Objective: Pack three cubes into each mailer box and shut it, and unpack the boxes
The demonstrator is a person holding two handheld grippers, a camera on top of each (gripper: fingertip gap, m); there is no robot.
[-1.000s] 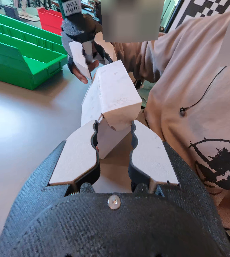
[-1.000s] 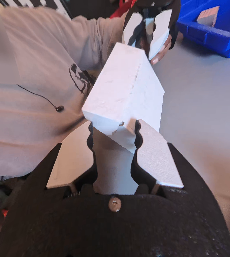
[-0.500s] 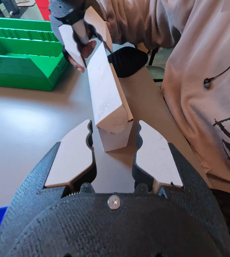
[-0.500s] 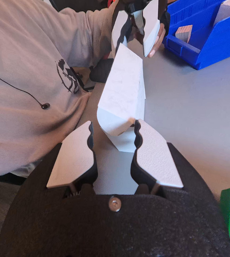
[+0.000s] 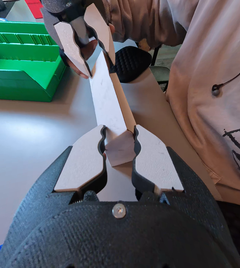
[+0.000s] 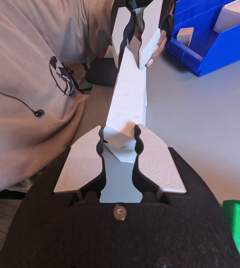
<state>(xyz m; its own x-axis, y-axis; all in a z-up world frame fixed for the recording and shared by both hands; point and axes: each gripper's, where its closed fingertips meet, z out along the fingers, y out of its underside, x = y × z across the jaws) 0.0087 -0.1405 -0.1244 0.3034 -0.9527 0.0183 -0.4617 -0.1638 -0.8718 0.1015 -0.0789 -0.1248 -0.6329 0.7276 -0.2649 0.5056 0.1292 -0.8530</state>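
— Mailer box [image 5: 109, 104] is what we see stretched lengthwise between the two grippers, long, white and closed, lying on the grey table [image 5: 29, 137] close along the edge where a person in a beige sweatshirt [image 5: 212, 60] sits.

— Agreed. Beyond it, we see a green bin [image 5: 22, 65] on the far side of the table in the left wrist view, and a blue bin [image 6: 212, 47] in the right wrist view, with a white box [image 6: 232, 18] and a wooden cube [image 6: 184, 36] inside it.

— And the left gripper [image 5: 119, 129]?

— We see its fingers spread either side of the box's near end, tips right against the corners; whether they truly squeeze it, we cannot tell.

— The right gripper [image 6: 118, 128]?

— Same at the opposite end: jaws apart, straddling the end flap, tips at the cardboard. A firm hold is not something we can confirm.
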